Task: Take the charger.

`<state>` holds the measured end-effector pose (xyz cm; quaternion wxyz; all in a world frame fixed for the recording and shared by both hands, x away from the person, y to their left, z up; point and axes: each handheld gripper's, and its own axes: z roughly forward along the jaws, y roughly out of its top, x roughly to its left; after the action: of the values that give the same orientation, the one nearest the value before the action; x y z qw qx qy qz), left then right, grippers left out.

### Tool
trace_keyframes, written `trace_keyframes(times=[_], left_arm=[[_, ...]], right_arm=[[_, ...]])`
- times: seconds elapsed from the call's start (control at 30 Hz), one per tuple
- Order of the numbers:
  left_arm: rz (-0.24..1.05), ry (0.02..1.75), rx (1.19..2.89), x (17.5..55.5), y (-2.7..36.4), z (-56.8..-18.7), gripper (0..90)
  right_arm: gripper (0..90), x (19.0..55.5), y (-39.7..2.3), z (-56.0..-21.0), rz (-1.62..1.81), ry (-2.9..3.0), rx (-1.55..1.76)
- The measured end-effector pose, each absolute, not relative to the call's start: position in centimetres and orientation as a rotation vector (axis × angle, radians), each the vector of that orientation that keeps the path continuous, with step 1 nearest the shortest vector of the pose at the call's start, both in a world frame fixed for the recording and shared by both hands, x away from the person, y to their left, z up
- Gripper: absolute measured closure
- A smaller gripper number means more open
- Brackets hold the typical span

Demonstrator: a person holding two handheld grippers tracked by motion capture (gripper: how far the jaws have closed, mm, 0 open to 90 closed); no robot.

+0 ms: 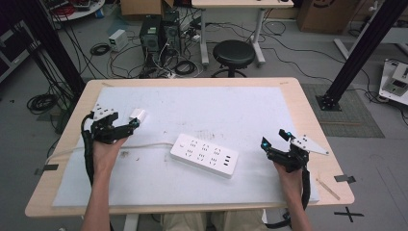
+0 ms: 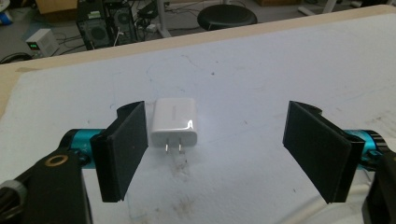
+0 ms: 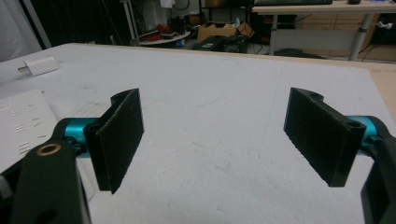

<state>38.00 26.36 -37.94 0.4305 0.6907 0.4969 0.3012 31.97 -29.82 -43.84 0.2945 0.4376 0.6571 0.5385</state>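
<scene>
On the white-covered surface (image 1: 202, 103), left claw (image 2: 215, 140) gapes wide around the small white plastic wall charger (image 2: 173, 122), lining up a grab; right claw (image 3: 212, 135) waits wide, empty.

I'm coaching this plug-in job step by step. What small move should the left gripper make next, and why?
Probably slide the left gripper a little toward its left jaw, then close. Its jaws stand wide open, and the white charger lies flat between them, hard by the left jaw, prongs toward the camera. Centring it should give an even grip.

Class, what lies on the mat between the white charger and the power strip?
Nothing: in the high view, bare white mat separates the charger from the power strip.
</scene>
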Motion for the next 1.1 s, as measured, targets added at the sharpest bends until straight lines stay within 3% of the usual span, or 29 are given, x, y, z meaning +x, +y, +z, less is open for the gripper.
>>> trace_keyframes(times=[0.53, 1.1], left_arm=[[0.649, 1.332, 1.945, 45.3, 25.9, -39.5, 22.2], [0.574, 1.406, 1.999, 47.5, 26.3, -42.4, 22.2]], right_arm=[[20.5, 32.0, -29.8, -43.8, 1.435, 1.75, 1.176], [20.5, 32.0, -29.6, -43.8, 1.413, 1.761, 1.17]])
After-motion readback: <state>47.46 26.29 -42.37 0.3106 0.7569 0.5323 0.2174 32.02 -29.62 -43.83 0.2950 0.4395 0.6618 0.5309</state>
